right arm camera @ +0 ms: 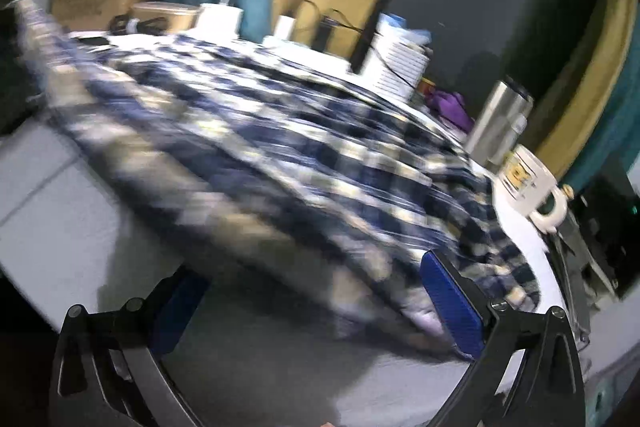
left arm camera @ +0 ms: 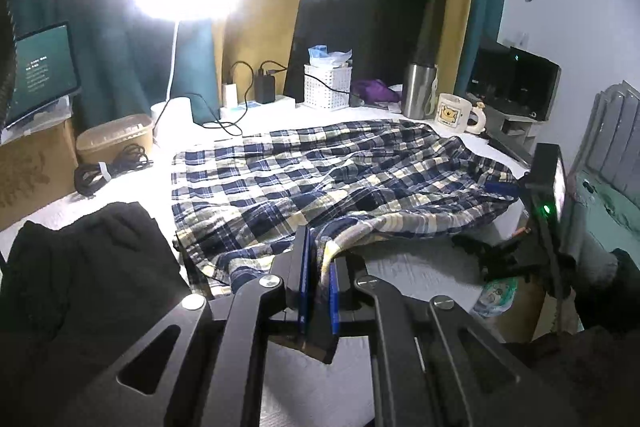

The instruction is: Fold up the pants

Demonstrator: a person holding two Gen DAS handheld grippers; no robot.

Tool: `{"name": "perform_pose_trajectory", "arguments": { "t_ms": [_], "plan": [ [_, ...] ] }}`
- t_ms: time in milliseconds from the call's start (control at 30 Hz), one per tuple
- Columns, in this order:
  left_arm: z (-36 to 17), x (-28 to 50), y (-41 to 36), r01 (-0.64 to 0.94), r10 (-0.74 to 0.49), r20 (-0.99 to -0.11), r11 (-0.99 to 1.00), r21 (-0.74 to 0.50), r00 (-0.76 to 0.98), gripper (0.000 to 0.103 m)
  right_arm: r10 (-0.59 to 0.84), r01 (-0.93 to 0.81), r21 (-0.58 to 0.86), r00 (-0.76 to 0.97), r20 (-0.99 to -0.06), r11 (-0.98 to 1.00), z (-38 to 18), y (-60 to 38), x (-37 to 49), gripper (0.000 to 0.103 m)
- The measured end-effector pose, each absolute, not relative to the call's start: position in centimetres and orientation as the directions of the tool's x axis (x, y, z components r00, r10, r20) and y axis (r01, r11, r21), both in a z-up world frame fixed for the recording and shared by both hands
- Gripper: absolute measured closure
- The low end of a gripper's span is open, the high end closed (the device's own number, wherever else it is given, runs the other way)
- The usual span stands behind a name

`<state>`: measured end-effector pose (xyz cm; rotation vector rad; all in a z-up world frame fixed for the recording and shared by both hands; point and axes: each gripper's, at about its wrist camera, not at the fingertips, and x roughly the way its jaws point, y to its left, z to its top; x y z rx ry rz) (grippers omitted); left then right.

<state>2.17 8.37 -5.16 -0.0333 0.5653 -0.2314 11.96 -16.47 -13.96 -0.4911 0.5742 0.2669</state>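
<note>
White table carries our plaid pants, spread ahead of both tools. Our left tool pinches their near edge; our right tool gapes wide, holding nothing.

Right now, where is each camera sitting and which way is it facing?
Left wrist: rides the left hand-held gripper, facing across the blue-and-cream plaid pants; shut on their hem.
Right wrist: rides the right hand-held gripper, open, near the pants' edge.
Shared: pants, steel tumbler, white cartoon mug.
</note>
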Motion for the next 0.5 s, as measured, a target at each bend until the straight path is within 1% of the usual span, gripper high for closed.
{"name": "perform_pose_trajectory", "arguments": {
  "t_ms": [67, 133, 200, 233, 267, 300, 333, 367, 400, 433, 500],
  "plan": [
    [-5.1, 2.1, 8.7, 0.198, -0.217, -0.526, 0.976, -0.093, 0.822, 0.096, 0.086, -0.338, -0.336, 0.806, -0.585, 0.879, -13.9, -18.1, 13.1, 0.001],
    [-5.1, 2.0, 9.0, 0.187, -0.209, -0.525, 0.978, -0.096, 0.825, 0.096, 0.078, -0.299, -0.279, 0.796, -0.6, 0.913, -13.9, -20.4, 14.3, 0.01],
    [-5.0, 2.0, 9.1, 0.178, -0.201, -0.524, 0.98, -0.094, 0.828, 0.099, 0.071, -0.254, -0.216, 0.787, -0.612, 0.943, -13.8, -22.8, 15.3, 0.025],
    [-4.9, 1.9, 9.1, 0.175, -0.196, -0.523, 0.98, -0.091, 0.829, 0.099, 0.067, -0.236, -0.198, 0.786, -0.614, 0.951, -13.8, -23.7, 15.5, 0.037],
    [-4.9, 1.8, 9.1, 0.175, -0.194, -0.523, 0.981, -0.086, 0.83, 0.099, 0.067, -0.227, -0.184, 0.784, -0.618, 0.956, -13.7, -24.4, 15.6, 0.043],
    [-4.9, 1.8, 9.0, 0.179, -0.196, -0.521, 0.98, -0.084, 0.831, 0.099, 0.071, -0.223, -0.17, 0.779, -0.623, 0.96, -13.6, -25.1, 15.7, 0.051],
    [-4.9, 1.7, 8.9, 0.18, -0.196, -0.52, 0.98, -0.081, 0.831, 0.099, 0.069, -0.221, -0.168, 0.777, -0.625, 0.961, -13.6, -25.4, 15.7, 0.06],
    [-4.9, 1.7, 8.7, 0.184, -0.196, -0.518, 0.98, -0.075, 0.832, 0.099, 0.063, -0.218, -0.173, 0.776, -0.628, 0.96, -13.5, -25.5, 15.6, 0.065],
    [-4.9, 1.7, 8.5, 0.188, -0.196, -0.516, 0.98, -0.069, 0.834, 0.1, 0.053, -0.215, -0.181, 0.772, -0.633, 0.96, -13.4, -25.6, 15.5, 0.072],
    [-4.8, 1.6, 8.2, 0.193, -0.199, -0.513, 0.979, -0.064, 0.835, 0.1, 0.038, -0.206, -0.194, 0.772, -0.635, 0.959, -13.2, -25.6, 15.3, 0.084],
    [-4.6, 1.5, 8.0, 0.204, -0.207, -0.504, 0.977, -0.061, 0.838, 0.1, 0.025, -0.198, -0.206, 0.774, -0.632, 0.958, -12.8, -25.7, 14.8, 0.087]
  ]
}}
